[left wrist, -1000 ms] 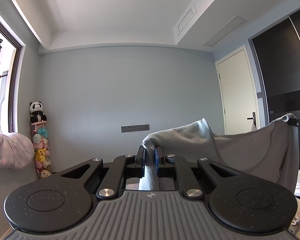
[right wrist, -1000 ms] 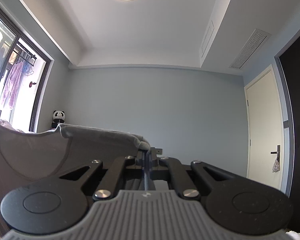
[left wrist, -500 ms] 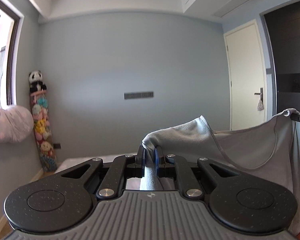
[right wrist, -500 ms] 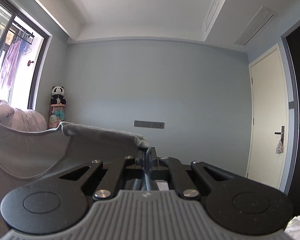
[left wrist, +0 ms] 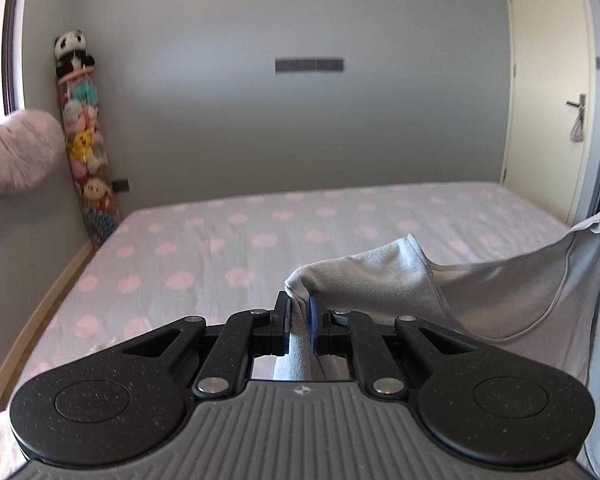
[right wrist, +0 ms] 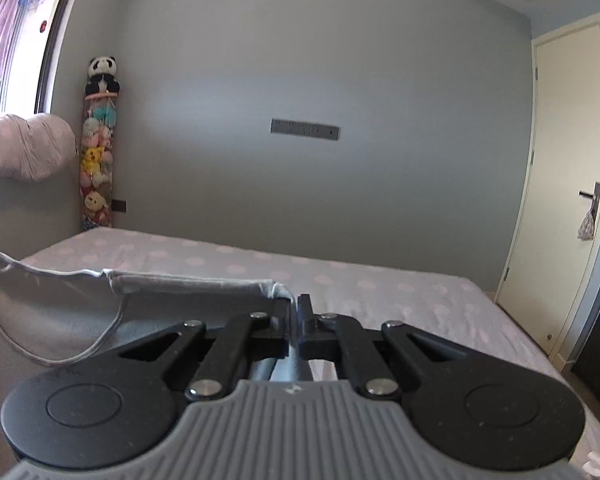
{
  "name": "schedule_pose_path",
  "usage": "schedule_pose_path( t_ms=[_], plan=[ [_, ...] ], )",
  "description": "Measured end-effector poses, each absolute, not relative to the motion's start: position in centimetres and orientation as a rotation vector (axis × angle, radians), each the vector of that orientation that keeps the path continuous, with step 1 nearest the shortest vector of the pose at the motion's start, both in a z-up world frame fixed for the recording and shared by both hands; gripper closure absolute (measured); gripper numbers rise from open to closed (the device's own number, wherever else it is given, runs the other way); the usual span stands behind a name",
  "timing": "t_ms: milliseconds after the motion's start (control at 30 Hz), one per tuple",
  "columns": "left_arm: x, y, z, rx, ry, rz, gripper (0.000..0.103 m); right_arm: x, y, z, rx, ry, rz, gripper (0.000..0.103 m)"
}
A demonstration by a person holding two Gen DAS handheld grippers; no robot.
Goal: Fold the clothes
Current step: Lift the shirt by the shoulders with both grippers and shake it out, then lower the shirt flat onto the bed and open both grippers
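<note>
Grey garment (left wrist: 512,300), soft knit with a curved seamed neckline, hangs stretched between my two claws above the bed (left wrist: 300,240). My left claw (left wrist: 299,312) is clamped on one bunched shoulder; my right claw (right wrist: 295,312) pinches the other. The bed's flat sheet is pale lilac with pink dots. Grey walls, a cream door (right wrist: 568,184), a panda (right wrist: 102,76) atop a tube of plush toys (right wrist: 96,160).
</note>
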State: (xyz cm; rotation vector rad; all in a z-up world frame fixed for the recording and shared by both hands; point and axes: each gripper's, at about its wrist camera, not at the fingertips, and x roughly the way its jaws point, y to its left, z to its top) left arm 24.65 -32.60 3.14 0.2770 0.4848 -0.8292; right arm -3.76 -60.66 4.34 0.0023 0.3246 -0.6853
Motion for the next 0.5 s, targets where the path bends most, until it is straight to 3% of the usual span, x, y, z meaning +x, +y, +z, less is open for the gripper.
schedule_pose_path(
  t_ms=[500],
  plan=[
    [34.4,-43.0,-13.4,0.468,0.736,-0.742,0.096,11.7,-72.4,-13.8,0.106,0.668,-0.685,0.100]
  ],
)
